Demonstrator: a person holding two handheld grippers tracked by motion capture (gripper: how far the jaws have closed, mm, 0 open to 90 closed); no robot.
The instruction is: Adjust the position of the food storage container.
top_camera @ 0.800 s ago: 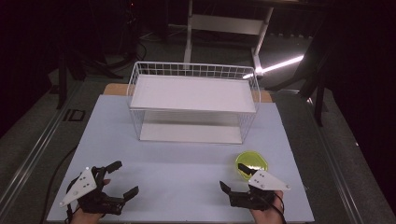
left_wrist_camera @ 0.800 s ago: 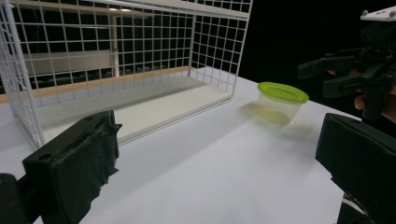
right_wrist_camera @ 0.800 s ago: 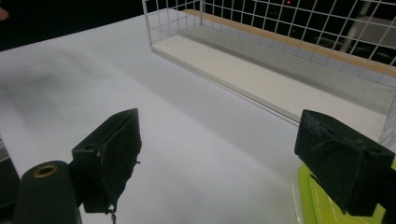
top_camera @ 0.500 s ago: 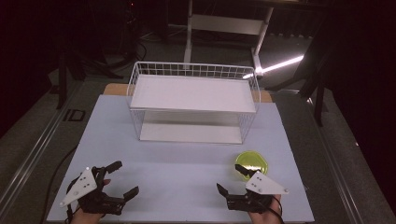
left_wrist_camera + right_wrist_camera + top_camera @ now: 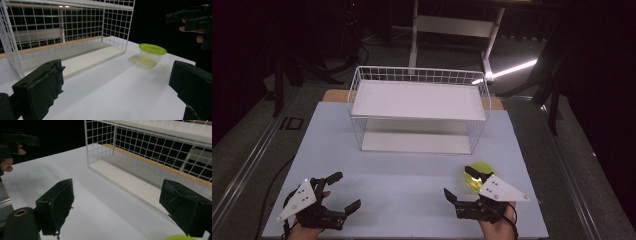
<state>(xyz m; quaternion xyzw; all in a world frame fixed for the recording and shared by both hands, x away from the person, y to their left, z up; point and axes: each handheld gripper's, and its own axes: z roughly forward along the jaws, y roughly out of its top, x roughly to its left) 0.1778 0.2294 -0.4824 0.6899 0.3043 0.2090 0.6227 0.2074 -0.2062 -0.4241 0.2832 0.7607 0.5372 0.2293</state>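
Note:
A small clear tub with a green lid (image 5: 478, 176) stands on the pale table top (image 5: 412, 170), in front of the right end of a white wire rack (image 5: 419, 107). My right gripper (image 5: 457, 181) is open and empty just in front of the tub, and its far jaw overlaps the lid in the high view. My left gripper (image 5: 347, 190) is open and empty near the front left edge. In the left gripper view the tub (image 5: 152, 53) stands beyond the open jaws, to the right of the rack (image 5: 75, 30). The right gripper view looks past open jaws at the rack (image 5: 150, 145).
The rack has a solid white upper shelf (image 5: 417, 100) and a lower shelf (image 5: 414, 142), open at the front. Dark floor, a stand (image 5: 452, 25) and a cable (image 5: 277, 185) surround the table. A wide bare stretch of table lies between the two grippers.
The right gripper has shifted very slightly beside the tub. The left gripper, the tub and the rack stay where they were.

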